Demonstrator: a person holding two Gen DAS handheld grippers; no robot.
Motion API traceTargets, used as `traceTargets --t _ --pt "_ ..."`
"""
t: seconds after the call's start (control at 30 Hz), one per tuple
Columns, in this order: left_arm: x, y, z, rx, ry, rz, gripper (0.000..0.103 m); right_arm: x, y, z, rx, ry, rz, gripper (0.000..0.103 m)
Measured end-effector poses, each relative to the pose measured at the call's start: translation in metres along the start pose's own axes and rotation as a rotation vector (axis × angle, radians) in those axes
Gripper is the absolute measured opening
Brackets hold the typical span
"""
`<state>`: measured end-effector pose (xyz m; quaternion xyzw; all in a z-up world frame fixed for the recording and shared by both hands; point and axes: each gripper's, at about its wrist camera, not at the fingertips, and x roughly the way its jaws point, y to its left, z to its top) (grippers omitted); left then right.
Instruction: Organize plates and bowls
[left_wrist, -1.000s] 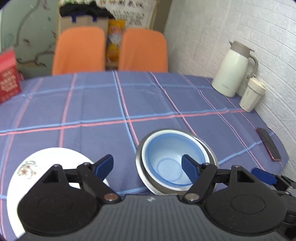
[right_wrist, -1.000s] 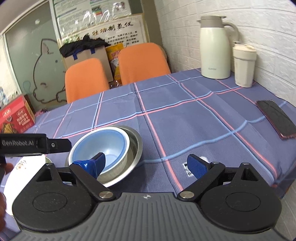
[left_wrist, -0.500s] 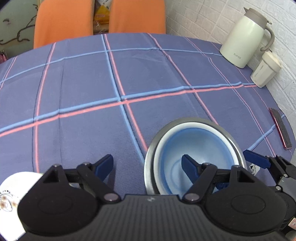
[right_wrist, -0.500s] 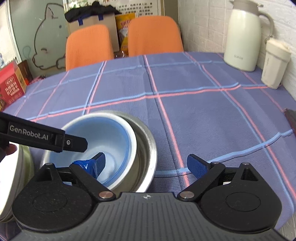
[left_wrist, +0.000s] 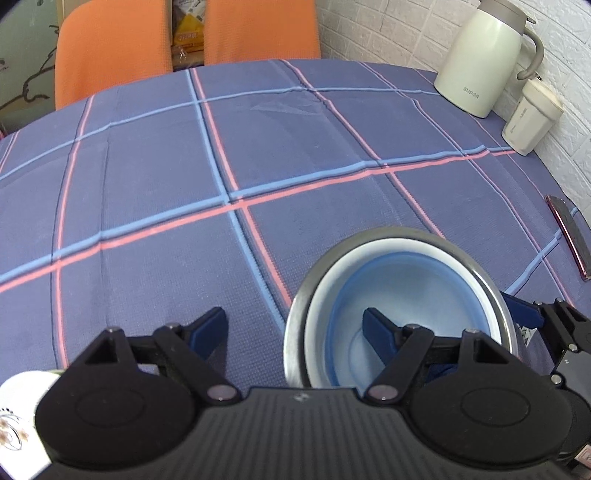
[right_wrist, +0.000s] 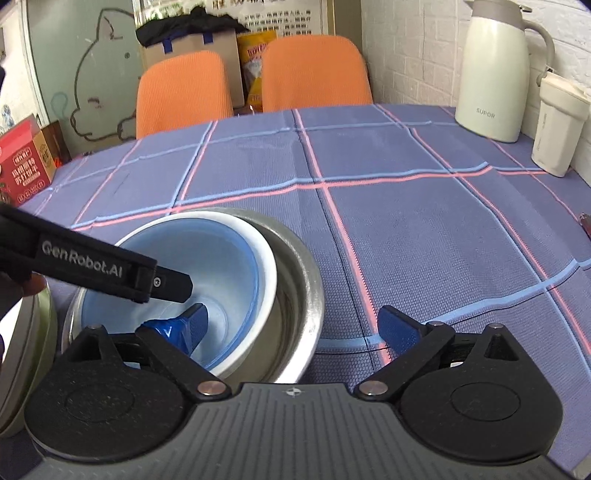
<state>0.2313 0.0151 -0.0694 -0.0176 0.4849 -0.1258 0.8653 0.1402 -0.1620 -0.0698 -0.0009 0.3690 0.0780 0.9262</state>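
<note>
Steel bowl (left_wrist: 491, 280), nesting a blue-lined bowl (left_wrist: 413, 280), sits at 4 o'clock on the tabletop (left_wrist: 258, 155); left tongs (left_wrist: 295, 326) and right tongs (right_wrist: 293, 326), both spread, straddle opposite rims, so the next move likely calls for closing before lifting.

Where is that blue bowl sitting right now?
The blue bowl is nested inside the metal bowl on the checked tablecloth, at the near edge, low and left in the right wrist view, with an open gripper straddling each side of the bowls.
</note>
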Motion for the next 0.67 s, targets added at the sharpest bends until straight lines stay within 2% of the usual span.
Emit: traceTargets --t 0.13,0.27,0.4,0.6,0.67 --pt "0.001 -0.006 -0.003 0.040 -0.010 0.019 0.077 0.000 0.007 0.001 -0.020 0.012 0.063 0.086" --pt "0.001 -0.005 -0.004 0.046 -0.014 0.012 0.076 -0.002 0.001 -0.001 -0.001 -0.008 0.059 0.085" --pt "0.002 -0.007 -0.004 0.030 -0.029 0.016 0.076 -0.005 -0.001 -0.002 0.016 -0.023 0.055 0.079" --pt "0.002 -0.017 -0.004 0.014 -0.041 -0.047 0.077 -0.006 0.019 -0.005 -0.023 -0.035 0.135 0.064" --pt "0.003 -0.024 -0.007 0.040 -0.043 -0.033 0.077 -0.006 0.020 -0.005 -0.012 -0.037 0.147 0.061"
